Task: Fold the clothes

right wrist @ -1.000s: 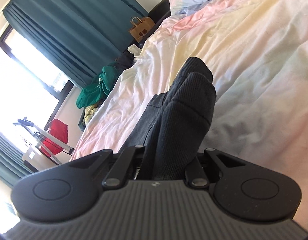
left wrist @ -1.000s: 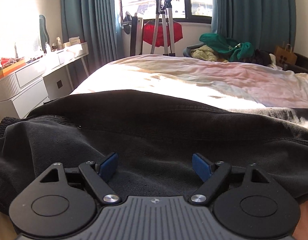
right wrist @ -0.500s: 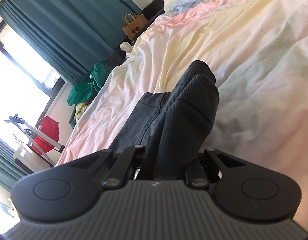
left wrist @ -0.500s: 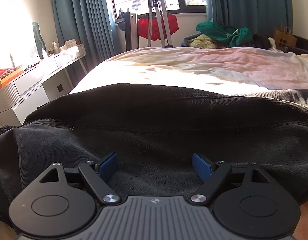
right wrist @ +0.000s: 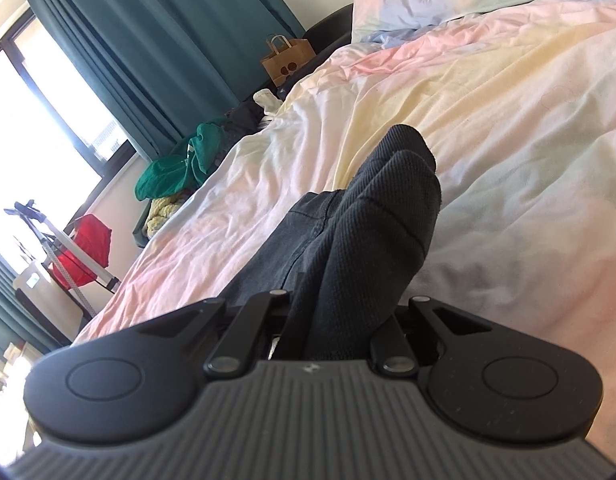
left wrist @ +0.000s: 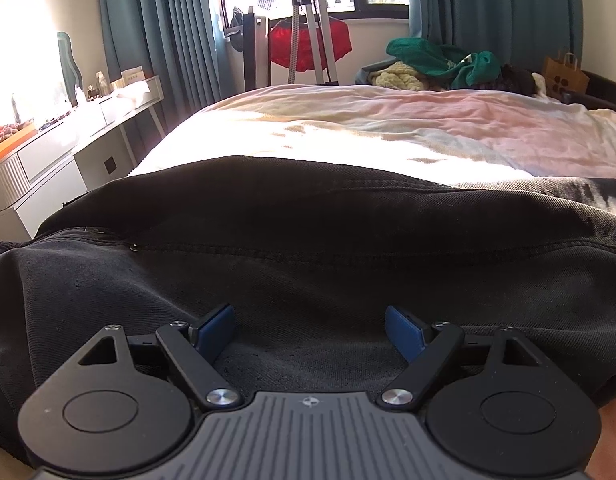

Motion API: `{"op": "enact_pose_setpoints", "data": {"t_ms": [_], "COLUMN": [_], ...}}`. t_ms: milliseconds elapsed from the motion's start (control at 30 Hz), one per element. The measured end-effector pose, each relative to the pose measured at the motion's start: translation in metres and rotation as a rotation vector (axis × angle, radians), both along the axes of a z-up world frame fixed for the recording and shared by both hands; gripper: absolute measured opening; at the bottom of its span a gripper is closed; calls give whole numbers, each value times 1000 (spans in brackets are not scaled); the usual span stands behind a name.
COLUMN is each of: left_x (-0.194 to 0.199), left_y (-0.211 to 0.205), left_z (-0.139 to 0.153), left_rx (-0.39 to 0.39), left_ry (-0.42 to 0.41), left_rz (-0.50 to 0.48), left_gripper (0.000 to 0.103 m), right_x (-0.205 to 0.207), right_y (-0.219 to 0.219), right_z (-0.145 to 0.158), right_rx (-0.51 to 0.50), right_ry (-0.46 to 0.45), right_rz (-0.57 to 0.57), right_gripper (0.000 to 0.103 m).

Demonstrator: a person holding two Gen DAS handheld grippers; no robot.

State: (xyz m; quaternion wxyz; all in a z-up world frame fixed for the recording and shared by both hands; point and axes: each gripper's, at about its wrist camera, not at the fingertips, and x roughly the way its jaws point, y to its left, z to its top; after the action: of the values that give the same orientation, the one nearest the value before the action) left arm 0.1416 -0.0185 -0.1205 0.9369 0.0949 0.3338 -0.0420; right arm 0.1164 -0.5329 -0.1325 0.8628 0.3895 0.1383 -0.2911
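A black garment (left wrist: 308, 248) lies spread across the near edge of the bed, filling the lower half of the left wrist view. My left gripper (left wrist: 310, 330) is open, its blue pads (left wrist: 215, 330) wide apart and resting on the fabric. My right gripper (right wrist: 340, 320) is shut on a bunched ribbed end of the same black garment (right wrist: 384, 216), which sticks up between the fingers above the pastel bedsheet (right wrist: 508, 140). The right fingertips are hidden by the fabric.
A pile of green and yellow clothes (left wrist: 440, 64) lies at the far side of the bed. A brown paper bag (left wrist: 564, 74) stands beside it. A white desk (left wrist: 67, 140) runs along the left. A stand with a red cloth (left wrist: 308, 46) is by the window.
The left gripper view has shifted slightly, with the garment lying a bit lower in frame. The right gripper has tilted a little while still clamping the fabric.
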Motion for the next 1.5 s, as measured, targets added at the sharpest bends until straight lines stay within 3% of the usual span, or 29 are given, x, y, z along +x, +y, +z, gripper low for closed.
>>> {"op": "enact_pose_setpoints", "data": {"t_ms": [100, 367, 500, 633, 767, 900, 967, 1067, 1167, 1333, 1467, 1500], "left_x": [1, -12, -21, -21, -22, -29, -32, -36, -37, -33, -34, -35], "left_y": [0, 24, 43, 72, 106, 126, 131, 135, 129, 108, 87, 82], "left_z": [0, 39, 63, 74, 83, 92, 94, 94, 90, 79, 72, 71], "left_rx": [10, -135, -206, -336, -467, -496, -494, -486, -459, -453, -386, -365], "left_ry": [3, 31, -34, -49, -57, -113, -133, -137, -139, -129, -128, -129], "left_rz": [-13, -23, -8, 54, 124, 153, 156, 144, 118, 54, -4, -15], "left_gripper": [84, 85, 89, 89, 89, 89, 89, 89, 89, 89, 89, 89], "right_x": [2, 24, 40, 52, 59, 59, 55, 50, 44, 43, 33, 28], "right_y": [4, 29, 65, 132, 226, 320, 362, 407, 430, 423, 418, 411], "right_z": [7, 68, 120, 168, 183, 143, 105, 44, -1, 15, 27, 31], "right_rx": [-30, -219, -383, -627, -892, -1064, -1101, -1134, -1179, -1105, -1038, -990], "right_ry": [-11, -2, 2, -5, -25, -7, 23, 119, 214, 197, 192, 179], "right_rz": [14, 122, 206, 329, 505, 695, 800, 965, 1037, 1062, 1125, 1145], "right_gripper": [11, 11, 11, 11, 11, 11, 11, 12, 14, 21, 49, 64]}}
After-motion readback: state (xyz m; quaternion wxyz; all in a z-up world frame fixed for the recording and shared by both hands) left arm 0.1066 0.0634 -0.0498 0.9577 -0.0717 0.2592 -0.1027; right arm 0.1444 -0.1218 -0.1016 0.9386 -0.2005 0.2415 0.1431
